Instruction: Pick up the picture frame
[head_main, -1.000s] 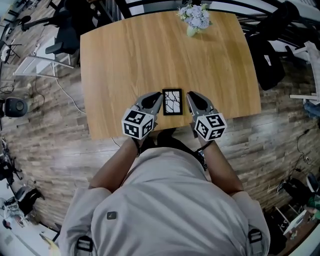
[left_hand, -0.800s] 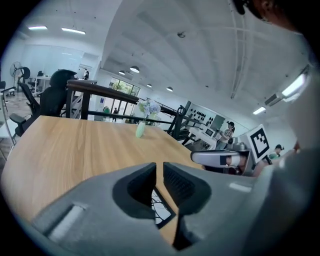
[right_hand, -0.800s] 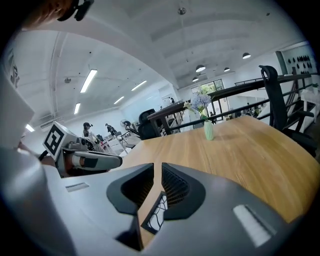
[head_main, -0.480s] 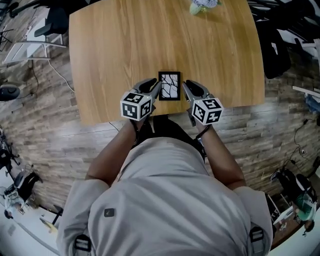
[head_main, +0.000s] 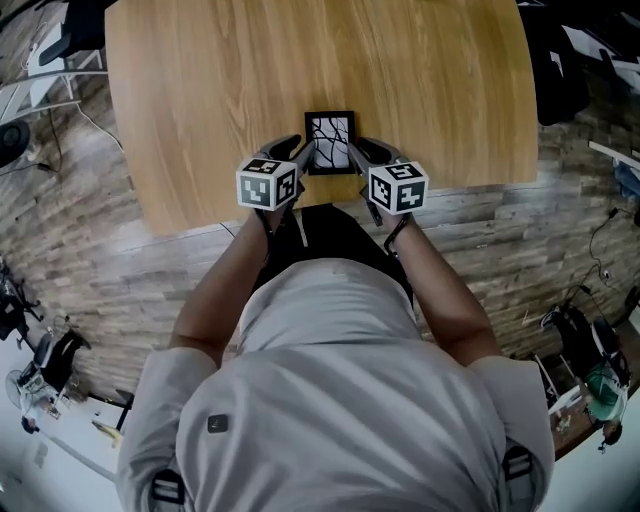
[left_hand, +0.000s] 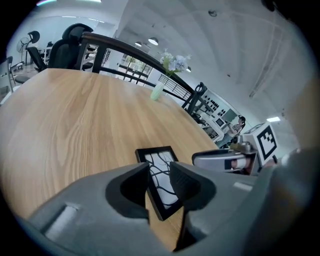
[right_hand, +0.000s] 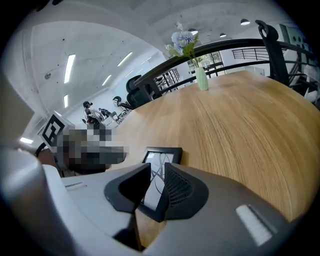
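Head view: from above the person (head_main: 330, 400), steeply down; table (head_main: 200, 100) fills the 12 o'clock half. Left gripper view: low, near the tabletop, looking across to the vase (left_hand: 158, 91) at 12. Right gripper view: likewise, vase at 1. All share the frame (head_main: 329, 140).

A light wooden table (head_main: 200, 100) with rounded corners is set on a floor (head_main: 80, 270) of grey-brown planks. A black railing (left_hand: 125, 47) and a black office chair (left_hand: 69, 44) are seen beyond it. A vase of pale flowers (right_hand: 201, 77) is placed at the table's far edge. Long lamps (right_hand: 70, 67) are lit on the white ceiling (right_hand: 105, 37).
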